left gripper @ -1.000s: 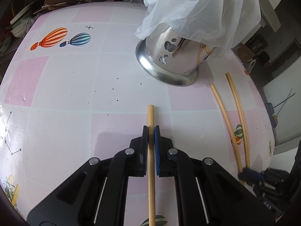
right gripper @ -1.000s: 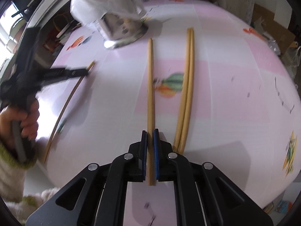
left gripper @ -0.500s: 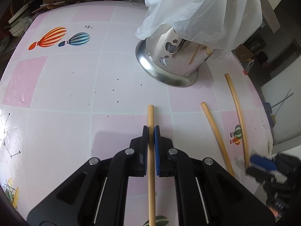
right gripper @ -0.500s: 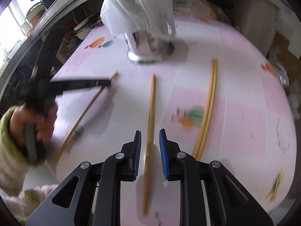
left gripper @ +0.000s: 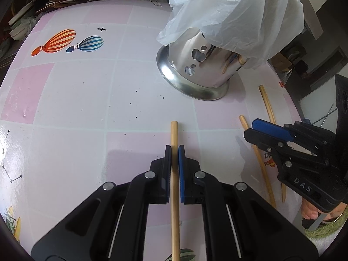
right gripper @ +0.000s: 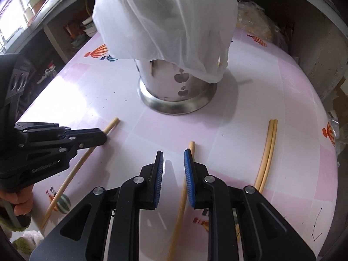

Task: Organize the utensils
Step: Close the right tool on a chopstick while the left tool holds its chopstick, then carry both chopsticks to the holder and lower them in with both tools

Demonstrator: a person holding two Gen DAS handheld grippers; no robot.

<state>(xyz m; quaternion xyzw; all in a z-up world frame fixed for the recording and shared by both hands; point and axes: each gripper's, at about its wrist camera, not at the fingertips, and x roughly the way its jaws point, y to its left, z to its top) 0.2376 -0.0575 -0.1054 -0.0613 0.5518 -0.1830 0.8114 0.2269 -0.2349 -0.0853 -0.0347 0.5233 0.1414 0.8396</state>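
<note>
My left gripper [left gripper: 173, 146] is shut on a bamboo chopstick [left gripper: 174, 130] that lies lengthwise on the table; in the right wrist view the same left gripper [right gripper: 104, 136] and chopstick [right gripper: 112, 124] show at the left. My right gripper [right gripper: 173, 152] is open and holds nothing. A loose chopstick [right gripper: 180, 211] lies on the cloth, passing under its right finger. In the left wrist view the right gripper [left gripper: 250, 130] hovers over that loose chopstick [left gripper: 260, 163]. Behind stands a steel utensil holder [right gripper: 174, 89] draped with a white plastic bag [right gripper: 165, 17].
A pair of chopsticks [right gripper: 268, 152] lies side by side to the right, one of them [left gripper: 267, 102] visible near the holder [left gripper: 195, 80]. The table [left gripper: 76, 97] has a pink and white cloth with balloon prints. Shelves with clutter [right gripper: 80, 30] stand behind. A hand [right gripper: 19, 204] grips the left tool.
My right gripper let go of its chopstick, opened, and moved left and closer to the holder. The released chopstick now lies on the cloth. The left gripper has kept still.
</note>
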